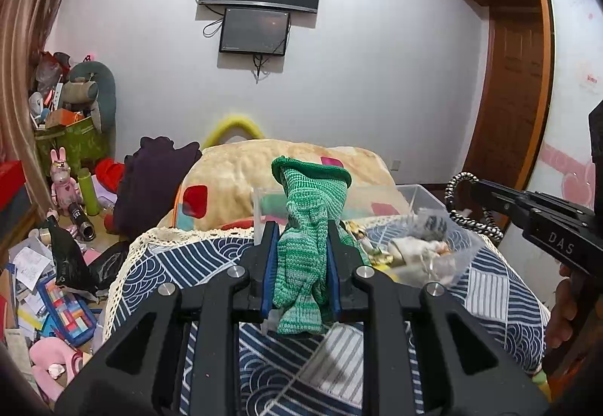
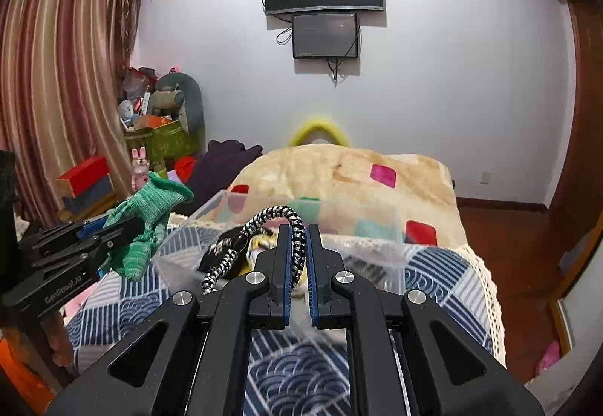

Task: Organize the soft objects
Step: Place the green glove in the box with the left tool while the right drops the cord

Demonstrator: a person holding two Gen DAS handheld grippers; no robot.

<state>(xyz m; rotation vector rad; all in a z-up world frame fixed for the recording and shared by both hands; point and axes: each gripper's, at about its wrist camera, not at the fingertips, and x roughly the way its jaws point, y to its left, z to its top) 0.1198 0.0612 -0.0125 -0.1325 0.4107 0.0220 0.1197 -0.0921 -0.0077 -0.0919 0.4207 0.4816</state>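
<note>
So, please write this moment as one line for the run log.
left claw: shut on green knit sock, lifted | right claw: shut on black-white braided cord | clear plastic bin: on bed, holds other items

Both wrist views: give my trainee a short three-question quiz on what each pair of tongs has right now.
1. True or false: the left tongs are shut on a green knitted sock.
2. What do the right tongs grip? A) a black-and-white braided cord B) a pink plush rabbit C) a red box
3. Fill in: beyond both tongs, on the patterned bedspread, sits a clear plastic ____ with items in it.

Key: 1 true; 2 A; 3 bin
</note>
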